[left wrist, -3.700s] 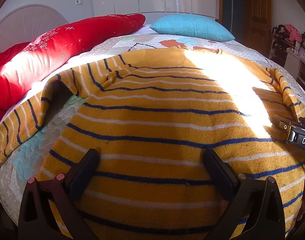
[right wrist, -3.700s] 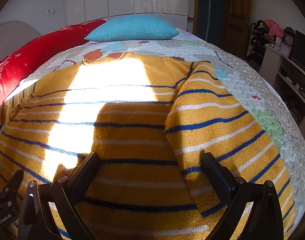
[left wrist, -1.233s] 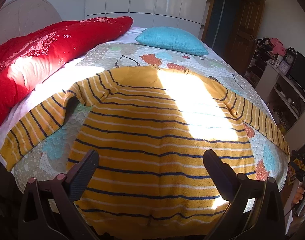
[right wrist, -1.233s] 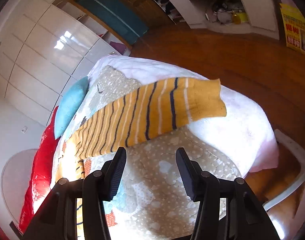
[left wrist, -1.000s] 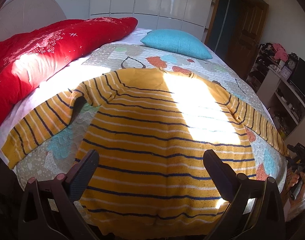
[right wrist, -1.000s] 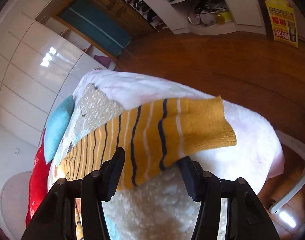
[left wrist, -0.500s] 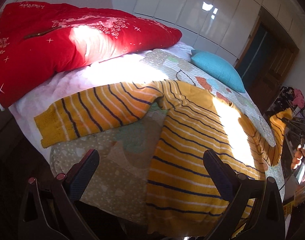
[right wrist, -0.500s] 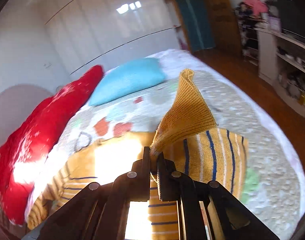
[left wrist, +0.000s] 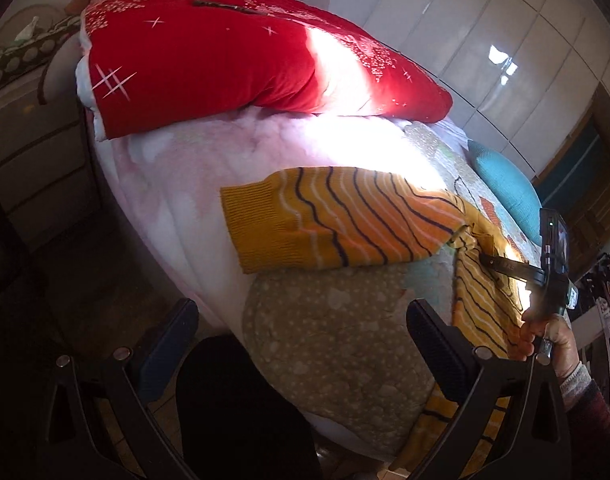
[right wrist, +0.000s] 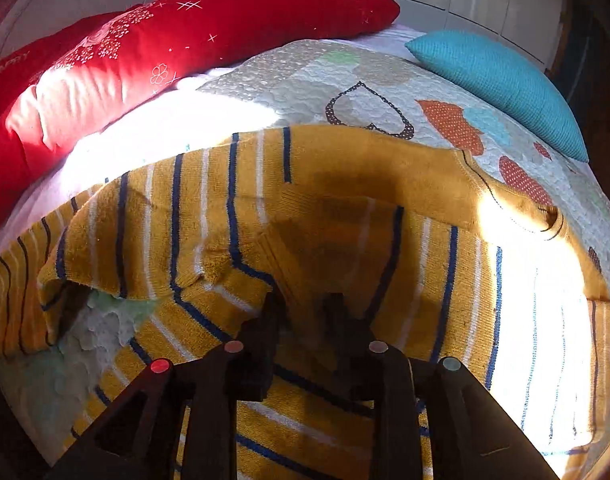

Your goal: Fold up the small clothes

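Striped sweater (right wrist: 345,216), mustard yellow with navy and white lines, lies spread on the quilted bedspread (right wrist: 305,76) of a bed. In the right wrist view, the right gripper (right wrist: 303,320) has its two fingers brought close together over the middle of the garment, and a fold of the knit, the cuff end of a sleeve as it seems, sits between them; the spot is in deep shadow, so I cannot say with certainty how firm the hold is. In the left wrist view, the left gripper (left wrist: 301,324) stands wide open with nothing between its fingers, and it hovers off the corner of the bed, below the other sleeve (left wrist: 329,220). This sleeve lies flat and stretched out toward the bed edge, its ribbed cuff resting on the pale pink sheet (left wrist: 193,184). A red quilt (left wrist: 209,48) is piled along the far side, and a teal pillow (right wrist: 501,84) lies near the head of the bed. At the right edge of the left view, the person's right hand (left wrist: 549,340) holds the handle of the other tool above the sweater. Strong sunlight falls across part of the fabric.
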Tool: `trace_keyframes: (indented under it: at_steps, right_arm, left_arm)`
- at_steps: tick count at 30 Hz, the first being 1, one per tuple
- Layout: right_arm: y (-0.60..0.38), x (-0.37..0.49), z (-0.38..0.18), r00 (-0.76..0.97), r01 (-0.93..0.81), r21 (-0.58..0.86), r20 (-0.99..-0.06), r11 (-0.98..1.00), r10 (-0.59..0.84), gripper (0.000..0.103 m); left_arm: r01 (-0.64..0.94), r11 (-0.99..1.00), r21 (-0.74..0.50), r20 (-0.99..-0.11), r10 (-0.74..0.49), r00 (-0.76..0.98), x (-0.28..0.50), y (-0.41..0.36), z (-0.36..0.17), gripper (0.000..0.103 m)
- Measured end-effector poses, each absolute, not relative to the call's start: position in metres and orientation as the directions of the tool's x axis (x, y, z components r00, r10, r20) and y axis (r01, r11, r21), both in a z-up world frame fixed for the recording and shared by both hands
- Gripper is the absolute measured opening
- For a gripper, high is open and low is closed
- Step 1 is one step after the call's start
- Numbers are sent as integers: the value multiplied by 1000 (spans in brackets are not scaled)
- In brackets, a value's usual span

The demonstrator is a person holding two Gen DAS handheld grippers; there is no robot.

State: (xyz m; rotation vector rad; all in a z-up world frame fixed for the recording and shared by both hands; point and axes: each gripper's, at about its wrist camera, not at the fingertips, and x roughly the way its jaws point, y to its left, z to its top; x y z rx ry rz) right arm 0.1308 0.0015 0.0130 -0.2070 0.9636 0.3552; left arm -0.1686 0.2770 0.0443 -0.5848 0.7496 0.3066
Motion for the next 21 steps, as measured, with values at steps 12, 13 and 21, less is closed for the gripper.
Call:
trace_keyframes:
  at_steps: [12,13,21]
  right_arm:
    - [128,-4,58,408,-769,-26,-789,639,459,56]
    - [143,-20,56,407,-801,-65,-788,595,462,56]
    - [243,-82,11,420,-890,-262,-791,373,445,56]
  left_arm:
    - [-580,691,-432,-700,148,698,-196,328,45,103]
    - [-592,681,-430,-700,163,696,-200,333,46,103]
    - [-654,617,-438,-697,226,680,-221,358,47,103]
